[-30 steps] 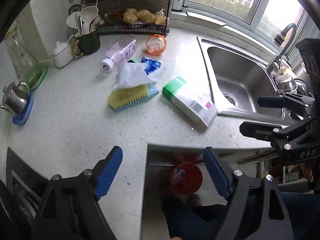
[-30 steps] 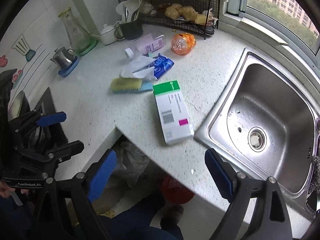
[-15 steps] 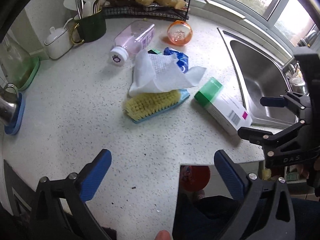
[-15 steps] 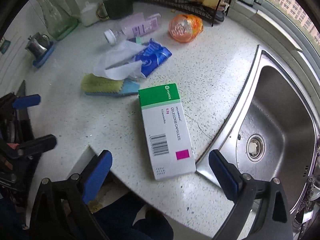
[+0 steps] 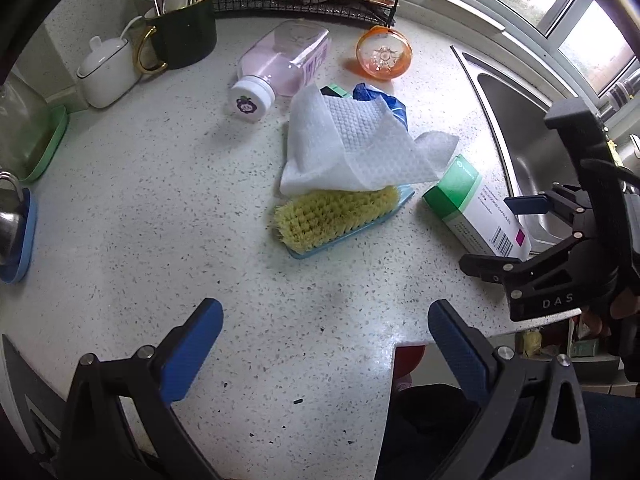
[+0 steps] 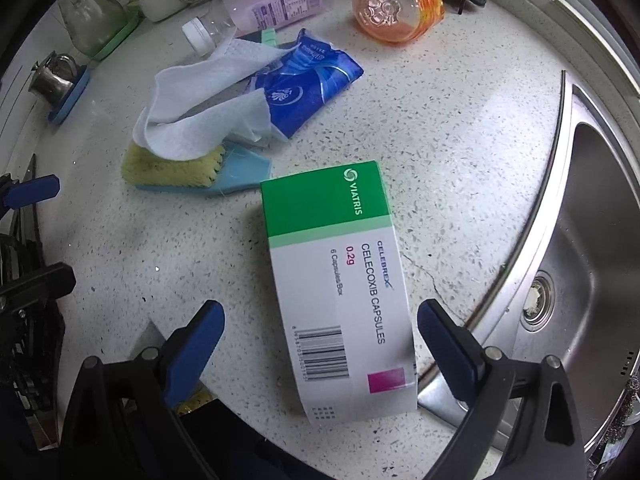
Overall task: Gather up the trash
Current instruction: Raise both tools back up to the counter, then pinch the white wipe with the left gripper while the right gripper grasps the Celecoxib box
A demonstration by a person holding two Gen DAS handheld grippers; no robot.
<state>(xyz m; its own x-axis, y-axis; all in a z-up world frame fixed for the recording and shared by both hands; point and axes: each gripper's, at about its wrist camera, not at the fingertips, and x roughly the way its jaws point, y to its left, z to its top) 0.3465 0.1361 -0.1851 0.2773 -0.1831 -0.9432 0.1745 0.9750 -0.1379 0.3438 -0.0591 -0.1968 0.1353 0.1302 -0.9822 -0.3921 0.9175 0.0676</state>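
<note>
- In the right wrist view the medicine box (image 6: 340, 292) lies flat on the countertop (image 6: 460, 140) at lower centre, beside the sink (image 6: 592, 240).
- Its long axis runs up and down the frame, so the narrow width faces the pads.
- The right gripper (image 6: 318, 338) straddles the box's lower end, jaws spread wide, touching nothing.
- The left gripper (image 5: 326, 338) is also wide and empty, over bare counter; the box sits far right there, so the right hand seems nearer.
</note>
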